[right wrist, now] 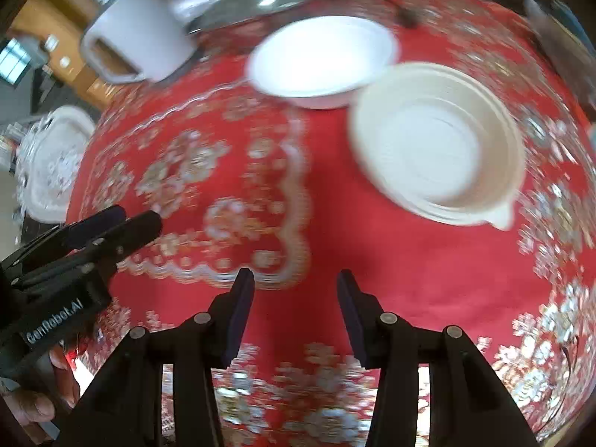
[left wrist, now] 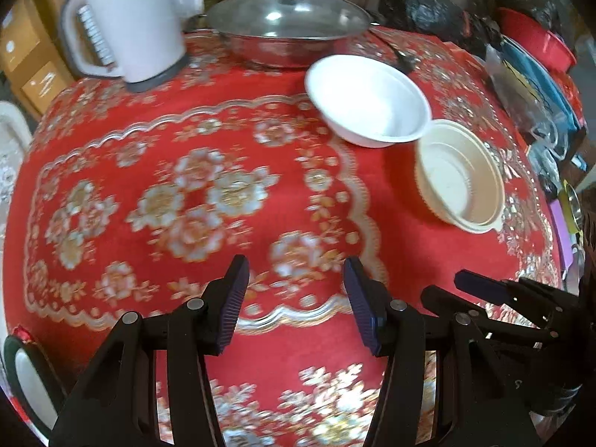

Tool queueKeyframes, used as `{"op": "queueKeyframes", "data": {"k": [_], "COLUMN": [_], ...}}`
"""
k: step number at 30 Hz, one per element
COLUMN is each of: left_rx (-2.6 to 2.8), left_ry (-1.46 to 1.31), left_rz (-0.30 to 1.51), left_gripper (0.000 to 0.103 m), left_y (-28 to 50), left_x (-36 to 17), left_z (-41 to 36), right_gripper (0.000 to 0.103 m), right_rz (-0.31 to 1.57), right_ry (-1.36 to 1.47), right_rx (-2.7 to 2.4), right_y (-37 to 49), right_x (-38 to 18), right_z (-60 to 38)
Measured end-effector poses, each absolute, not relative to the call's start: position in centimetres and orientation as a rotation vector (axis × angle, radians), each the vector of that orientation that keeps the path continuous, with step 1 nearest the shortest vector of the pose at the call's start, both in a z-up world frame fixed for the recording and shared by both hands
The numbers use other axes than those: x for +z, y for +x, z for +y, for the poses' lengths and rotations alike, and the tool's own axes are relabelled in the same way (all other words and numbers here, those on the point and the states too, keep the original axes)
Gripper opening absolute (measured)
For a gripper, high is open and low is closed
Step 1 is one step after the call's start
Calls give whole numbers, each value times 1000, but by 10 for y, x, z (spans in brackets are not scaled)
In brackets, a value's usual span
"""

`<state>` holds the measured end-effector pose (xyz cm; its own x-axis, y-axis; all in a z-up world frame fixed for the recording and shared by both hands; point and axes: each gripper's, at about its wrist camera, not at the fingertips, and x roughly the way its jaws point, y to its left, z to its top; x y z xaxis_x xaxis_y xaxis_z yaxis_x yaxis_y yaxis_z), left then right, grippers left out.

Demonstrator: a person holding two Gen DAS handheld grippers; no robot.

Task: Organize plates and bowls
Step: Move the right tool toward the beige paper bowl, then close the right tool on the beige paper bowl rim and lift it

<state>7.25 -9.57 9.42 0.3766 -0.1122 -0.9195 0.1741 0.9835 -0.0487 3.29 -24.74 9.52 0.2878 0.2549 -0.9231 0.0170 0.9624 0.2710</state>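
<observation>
The left claw [left wrist: 296, 279] is spread wide with nothing between its ribbed pads, hovering above the red flowered cloth of the counter [left wrist: 186, 193]; the right claw [right wrist: 294, 290] is likewise wide open and empty, and in the left wrist view it shows just beside the left one, on its right. Both seem held low and ready, jaws parted for a rim, which suits a first pick rather than a carry. Ahead and to the right of the left claw lies the cream bowl [left wrist: 460, 177], a ribbed one with a small tab at its near rim, and just beyond it the white bowl [left wrist: 367, 100], the two rims touching or very nearly so; I cannot tell which. From the right claw the cream bowl [right wrist: 439, 145] sits nearer, ahead and to the right, with the white bowl [right wrist: 322, 61] behind it to the left, so the right claw looks better placed to take the cream one. Both bowls stand upright and apart from any stack, which suggests the organizing has hardly begun. Farther back stand a lidded steel pan [left wrist: 288, 31] and a white kettle [left wrist: 123, 22], well clear of the claws. At the left edge a pale plate [left wrist: 31, 383] shows partly, too cut off to judge.
</observation>
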Motion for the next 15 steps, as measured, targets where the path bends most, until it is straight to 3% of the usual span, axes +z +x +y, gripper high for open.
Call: {"op": "queueKeyframes", "data": {"k": [15], "left_rx": [-266], "left_ry": [-17], "left_rz": [1217], "left_gripper": [53], "left_y": [126], "left_x": [73], "left_z": [-178], "right_gripper": [53], "right_rz": [1200], "right_ry": [371], "right_rx": [-81], "right_y": [48], "right_x": [90], "right_z": [-379]}}
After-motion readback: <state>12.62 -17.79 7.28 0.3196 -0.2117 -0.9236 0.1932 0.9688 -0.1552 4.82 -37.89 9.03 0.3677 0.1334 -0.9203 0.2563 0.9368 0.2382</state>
